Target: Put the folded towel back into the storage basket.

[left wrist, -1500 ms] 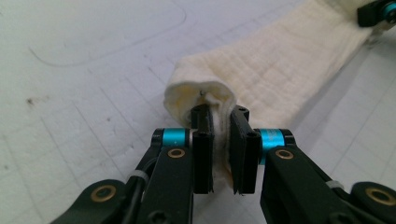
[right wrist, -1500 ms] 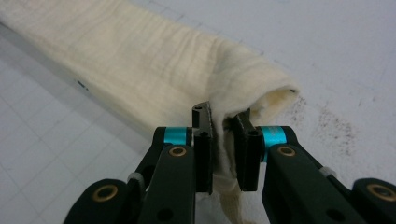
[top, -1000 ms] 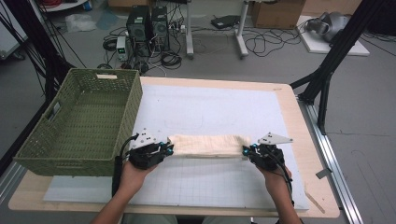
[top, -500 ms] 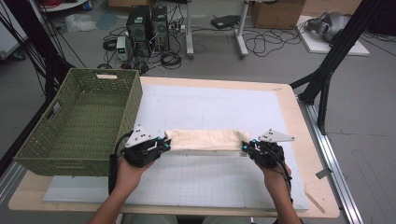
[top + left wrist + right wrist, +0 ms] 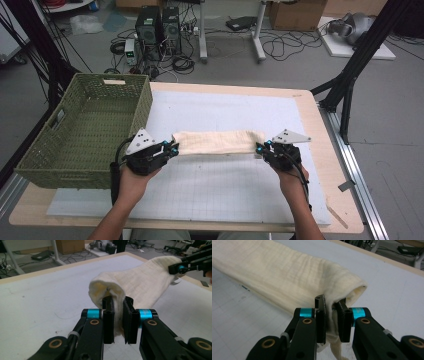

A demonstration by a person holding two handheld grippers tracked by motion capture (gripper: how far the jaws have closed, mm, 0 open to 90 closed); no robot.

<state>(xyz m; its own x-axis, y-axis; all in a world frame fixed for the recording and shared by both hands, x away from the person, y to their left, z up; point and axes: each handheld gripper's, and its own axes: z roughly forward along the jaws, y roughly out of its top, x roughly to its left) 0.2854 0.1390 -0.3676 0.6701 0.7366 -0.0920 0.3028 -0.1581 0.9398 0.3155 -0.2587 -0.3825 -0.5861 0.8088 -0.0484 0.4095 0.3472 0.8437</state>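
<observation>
A cream folded cloth point(image 5: 216, 142) hangs stretched between my two grippers over the white mat point(image 5: 225, 185). My left gripper point(image 5: 173, 148) is shut on the cloth's left end, and in the left gripper view the cloth point(image 5: 140, 282) is pinched between the black jaws of my left gripper point(image 5: 118, 315). My right gripper point(image 5: 260, 148) is shut on the right end; the right gripper view has the cloth point(image 5: 287, 277) bunched between the jaws of my right gripper point(image 5: 331, 315). The far gripper point(image 5: 190, 263) holds the cloth's other end in the left gripper view.
A green woven basket point(image 5: 87, 127) stands at the table's left side, beside my left hand. The wooden table edge point(image 5: 345, 200) runs along the right. Beyond the table lie cables, computer cases point(image 5: 157, 25) and black stand legs point(image 5: 350, 80) on the floor.
Both grippers have risen and moved slightly away from me, lifting the cloth off the mat. Both grips stay the same.
</observation>
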